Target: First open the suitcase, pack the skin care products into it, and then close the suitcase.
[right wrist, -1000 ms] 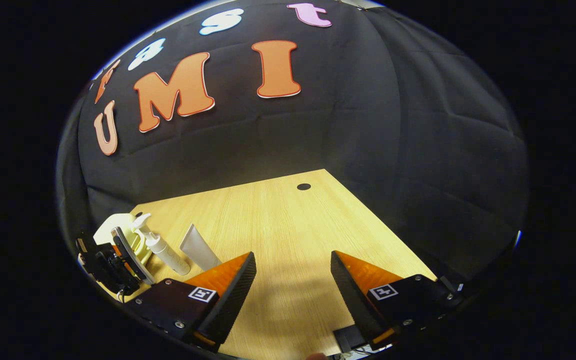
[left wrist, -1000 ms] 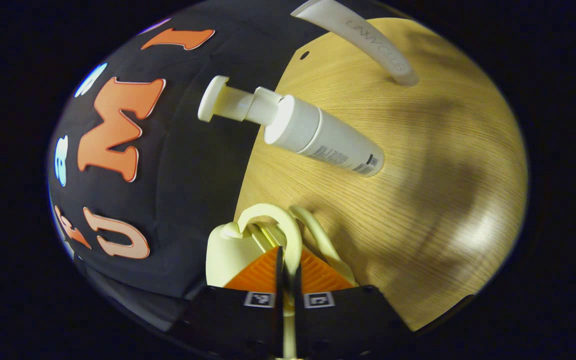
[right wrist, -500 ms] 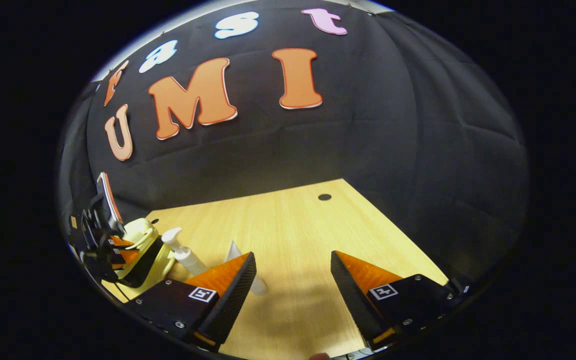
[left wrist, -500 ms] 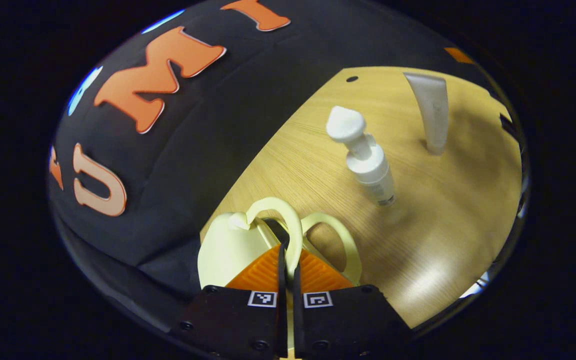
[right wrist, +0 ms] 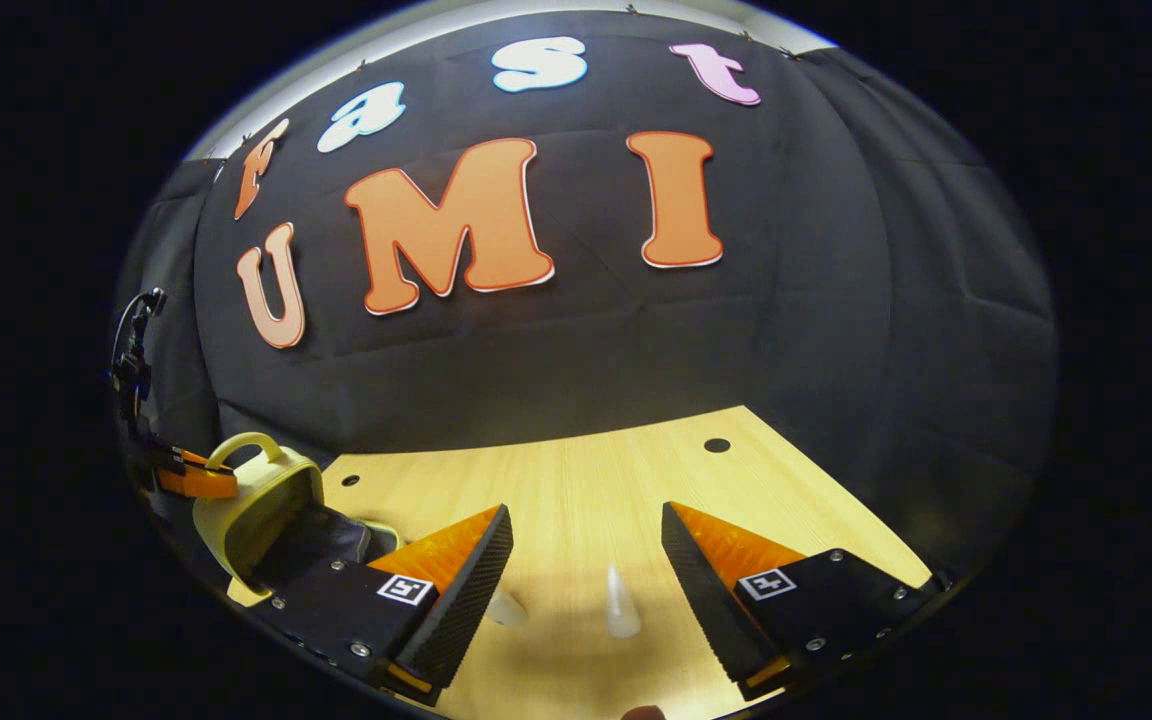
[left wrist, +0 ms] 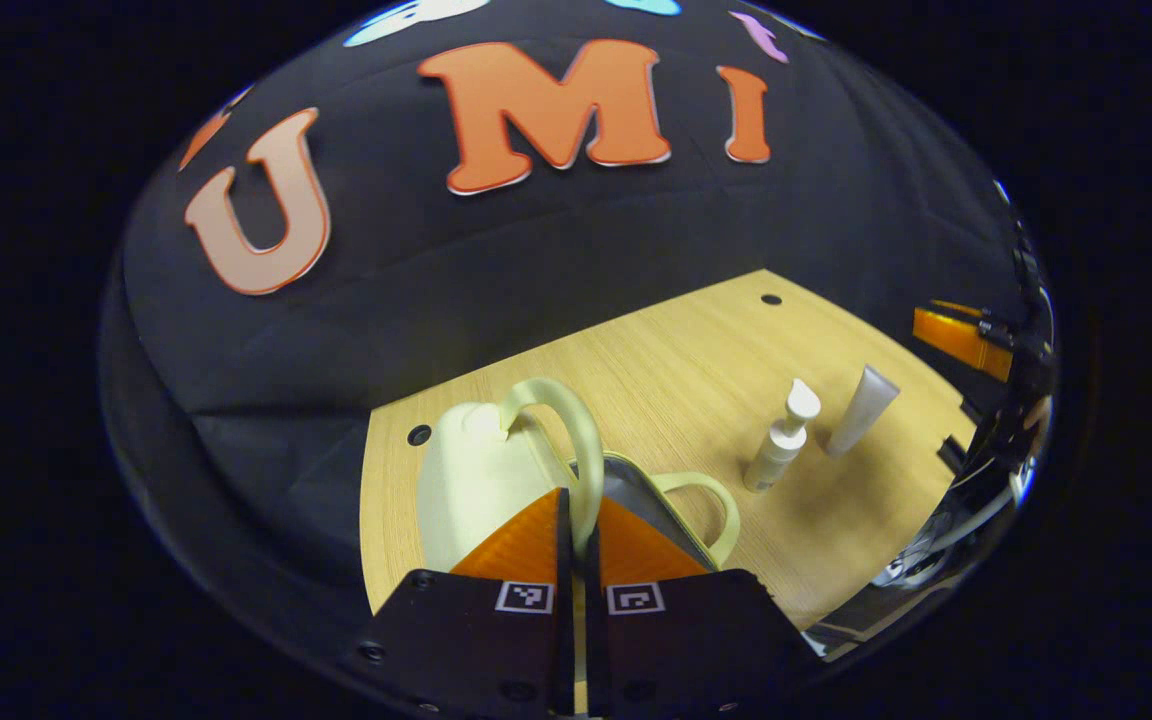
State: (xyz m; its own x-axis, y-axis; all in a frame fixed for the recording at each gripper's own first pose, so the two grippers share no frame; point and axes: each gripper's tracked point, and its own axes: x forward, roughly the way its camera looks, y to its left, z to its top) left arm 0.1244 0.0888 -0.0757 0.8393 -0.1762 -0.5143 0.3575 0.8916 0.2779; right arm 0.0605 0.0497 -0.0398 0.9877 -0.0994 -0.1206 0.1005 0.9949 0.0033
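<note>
A pale yellow suitcase (left wrist: 466, 480) lies on the wooden table (left wrist: 676, 370), its lid raised. My left gripper (left wrist: 576, 520) is shut on the lid's curved handle (left wrist: 581, 440). The lower half's handle (left wrist: 711, 500) sticks out to the right. In the right gripper view the suitcase (right wrist: 246, 505) gapes open with a dark lining (right wrist: 316, 535), and the left gripper (right wrist: 191, 482) holds its top. A white pump bottle (left wrist: 779, 450) and a white tube (left wrist: 861, 410) stand right of the case. My right gripper (right wrist: 586, 560) is open above the tube (right wrist: 619, 605) and the bottle (right wrist: 506, 608).
The black booth wall (right wrist: 586, 350) rises right behind the table's far edge. Small round holes (right wrist: 716, 445) sit near the table's back corners. The right gripper (left wrist: 966, 338) appears at the far right of the left gripper view, beyond the tube.
My left gripper has swung the lid up by its handle, so the suitcase now stands open. The right gripper has moved forward over the bottle and the tube.
</note>
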